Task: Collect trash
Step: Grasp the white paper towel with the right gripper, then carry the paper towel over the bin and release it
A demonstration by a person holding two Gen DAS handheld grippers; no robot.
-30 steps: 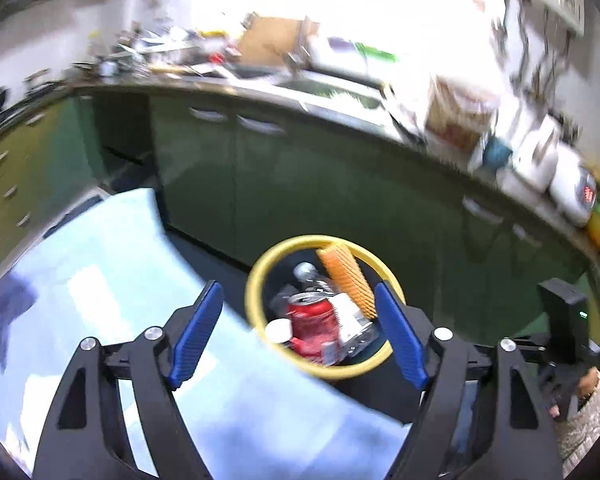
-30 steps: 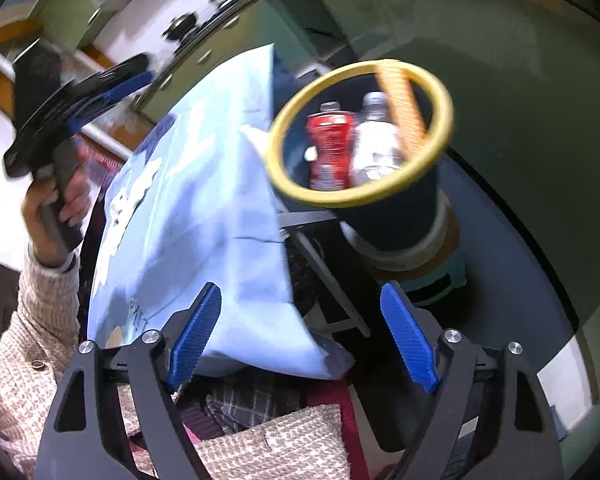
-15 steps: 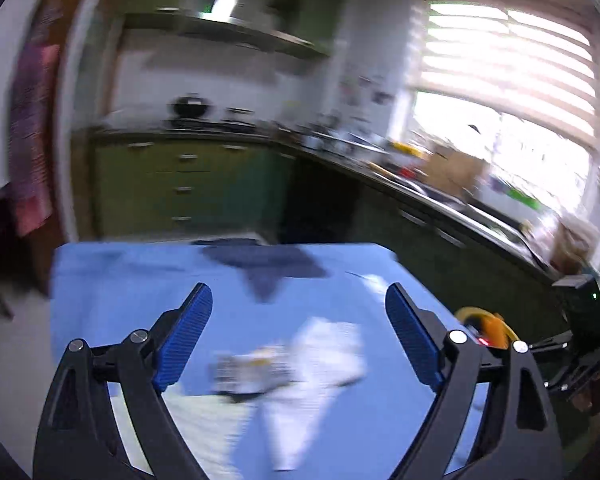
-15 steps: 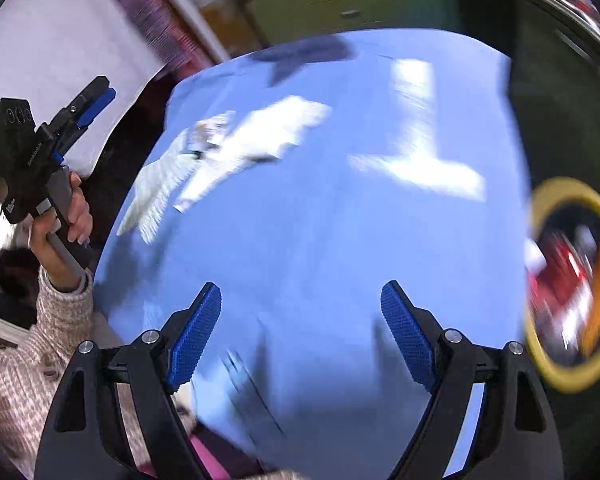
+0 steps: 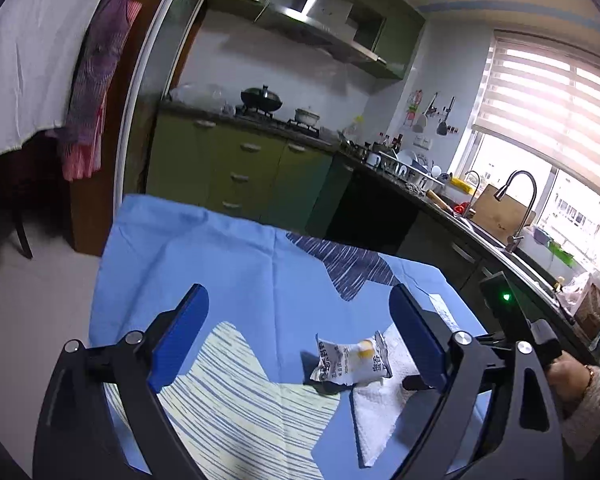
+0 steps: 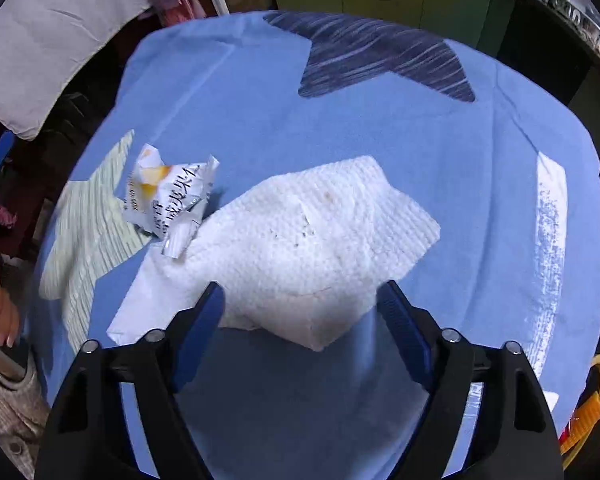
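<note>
Landmark: white paper towel (image 6: 300,240), lying crumpled and partly unfolded on the desk (image 6: 380,128), which is covered by a blue cloth printed with a dark striped star and a pale striped star.

Snack wrapper (image 6: 168,196): crinkled silver-white, dark print, yellow spot. It lies at the towel's left corner in the right wrist view, one torn end resting on the towel edge, the rest over the pale star. In the left wrist view the same wrapper (image 5: 350,362) sits just left of the towel (image 5: 384,396).

Right tongs (image 6: 300,312): pointed steeply down over the towel's near edge. Jaws have just been closing but stand apart; the towel's near fold lies between the blue pads, and no pad is seen pressing on it. Nothing gripped.

Left tongs (image 5: 296,336): aimed across the desk towards the wrapper and towel. Jaws have just been opening, now wide, empty; the wrapper shows in the gap near the right pad, untouched.

Yellow-rimmed bin (image 6: 598,396): only a slice in view, off the desk's edge, well to the right of the towel.

A hand in a knitted sleeve (image 5: 566,372) holds the right tool's handle, to the right of the towel.
</note>
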